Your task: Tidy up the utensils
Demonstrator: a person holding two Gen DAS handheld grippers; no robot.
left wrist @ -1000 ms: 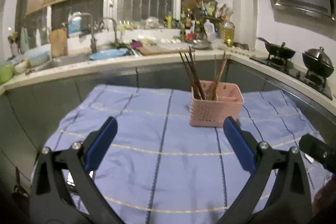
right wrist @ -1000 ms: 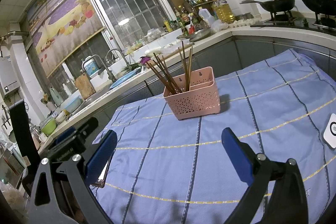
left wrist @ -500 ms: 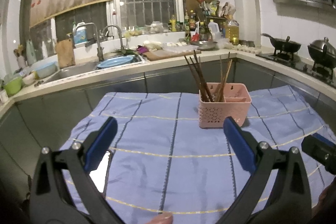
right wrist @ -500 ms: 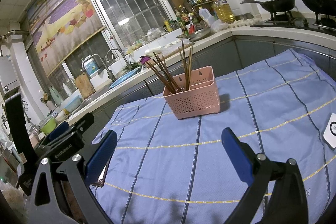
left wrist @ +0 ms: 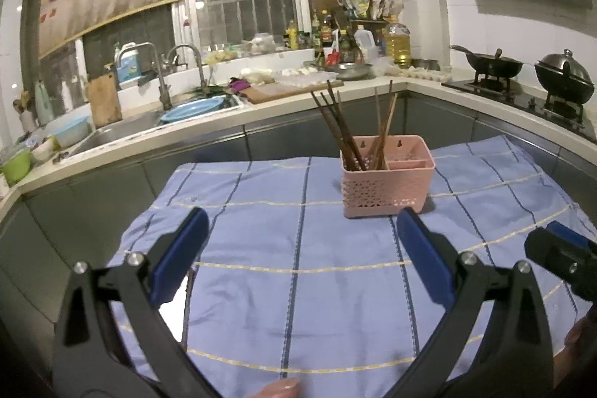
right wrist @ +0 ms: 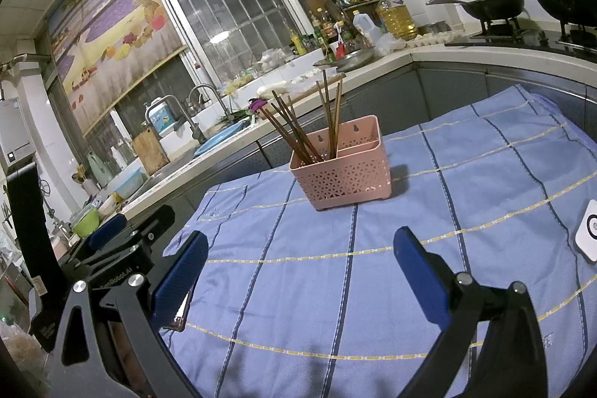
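We see the pink basket (left wrist: 388, 183) on the blue cloth (left wrist: 298, 286), chopsticks (left wrist: 341, 129) leaning in its left compartment, right one's contents hidden. Left gripper (left wrist: 302, 248) and right gripper (right wrist: 300, 263) both spread wide, empty, short of the basket. White device (right wrist: 587, 230) right of basket, cut off.

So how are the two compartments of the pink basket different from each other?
The left compartment of the pink basket holds all the chopsticks, which lean out above its rim. The right compartment shows no utensils sticking out. The left compartment has no inner wall in view, while the right compartment has a low wall across it. Both share the same perforated pink walls and stand on the blue cloth.
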